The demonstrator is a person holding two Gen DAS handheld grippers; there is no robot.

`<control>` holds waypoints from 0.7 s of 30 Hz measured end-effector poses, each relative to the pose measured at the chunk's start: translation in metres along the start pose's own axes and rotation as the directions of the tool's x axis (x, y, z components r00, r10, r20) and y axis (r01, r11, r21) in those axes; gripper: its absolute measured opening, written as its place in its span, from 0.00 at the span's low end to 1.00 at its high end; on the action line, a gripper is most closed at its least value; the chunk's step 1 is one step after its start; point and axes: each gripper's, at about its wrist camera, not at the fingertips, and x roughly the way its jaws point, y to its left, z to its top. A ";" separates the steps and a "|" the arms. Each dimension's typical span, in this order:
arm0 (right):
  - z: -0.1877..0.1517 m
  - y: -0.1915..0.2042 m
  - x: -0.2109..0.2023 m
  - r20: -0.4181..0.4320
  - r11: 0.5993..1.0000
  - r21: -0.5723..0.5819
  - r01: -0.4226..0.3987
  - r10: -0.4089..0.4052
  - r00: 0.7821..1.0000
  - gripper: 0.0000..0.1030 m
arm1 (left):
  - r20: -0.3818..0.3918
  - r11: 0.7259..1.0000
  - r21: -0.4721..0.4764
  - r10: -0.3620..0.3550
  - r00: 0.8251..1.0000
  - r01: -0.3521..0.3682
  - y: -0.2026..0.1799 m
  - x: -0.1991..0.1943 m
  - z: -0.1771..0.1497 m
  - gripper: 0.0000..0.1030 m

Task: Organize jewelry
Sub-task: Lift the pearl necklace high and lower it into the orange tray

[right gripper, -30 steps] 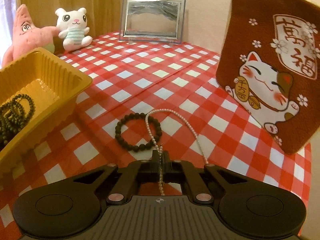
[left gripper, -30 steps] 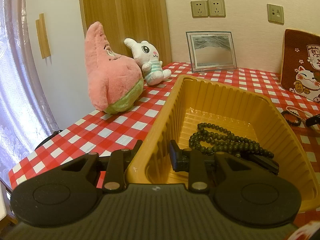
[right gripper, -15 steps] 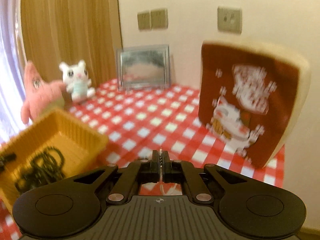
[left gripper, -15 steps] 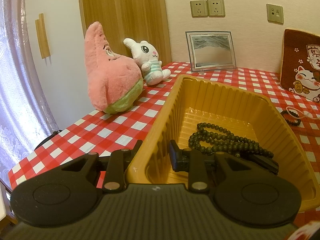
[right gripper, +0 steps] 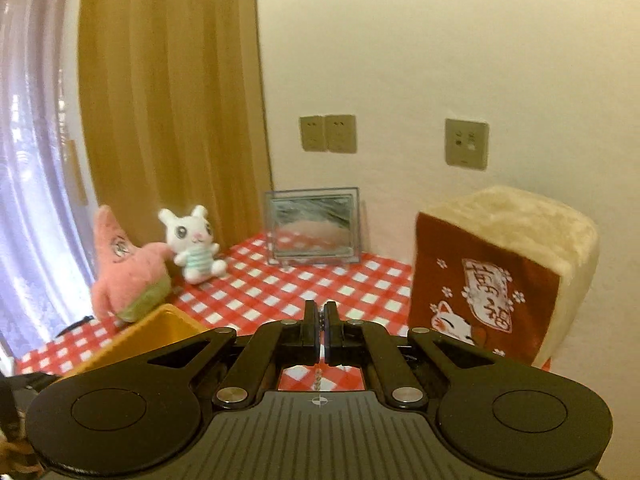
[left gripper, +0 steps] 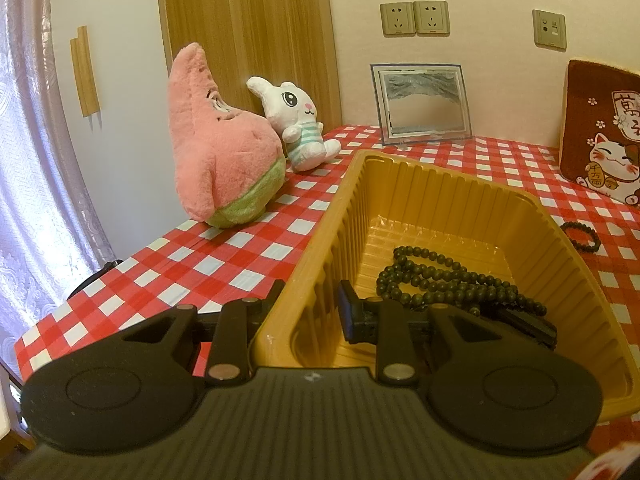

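- The right hand-held gripper [right gripper: 321, 322] has gone up from the counter [right gripper: 280, 292] and is clenched on the pearl string [right gripper: 318, 378], which hangs low in the middle of the frame, so it can go in the tray next
- The left hand-held gripper [left gripper: 308, 300] pinches the near wall of the yellow tray [left gripper: 440, 188]
- Dark beads [left gripper: 448, 280] lie inside the tray, and a black bracelet [left gripper: 582, 235] waits at the right edge

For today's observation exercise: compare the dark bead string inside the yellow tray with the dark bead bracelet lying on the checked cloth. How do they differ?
The bead string lies in the yellow tray; the bracelet lies outside it on the checked cloth.
The bead string is piled in several overlapping loops; the bracelet forms one plain ring.
The bead string looks much longer, with many more beads, than the bracelet.
Both are made of small, round, dark beads.
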 end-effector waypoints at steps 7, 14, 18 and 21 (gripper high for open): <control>0.018 0.032 -0.019 0.016 0.996 0.002 -0.092 0.092 0.996 0.02 | 0.000 1.000 -0.002 -0.001 1.000 0.001 0.000 0.000 0.000 0.25; 0.024 0.071 -0.010 0.017 0.977 0.012 -0.212 0.212 0.977 0.02 | 0.001 1.000 -0.002 -0.001 1.000 0.001 0.001 0.000 0.000 0.25; 0.025 0.091 0.005 0.000 0.963 0.014 -0.268 0.268 0.964 0.02 | 0.001 1.000 -0.003 -0.003 1.000 0.003 0.000 0.000 0.000 0.24; 0.026 0.104 0.011 -0.008 0.952 0.015 -0.305 0.305 0.952 0.02 | 0.002 1.000 -0.003 -0.003 1.000 0.003 0.001 0.000 -0.001 0.24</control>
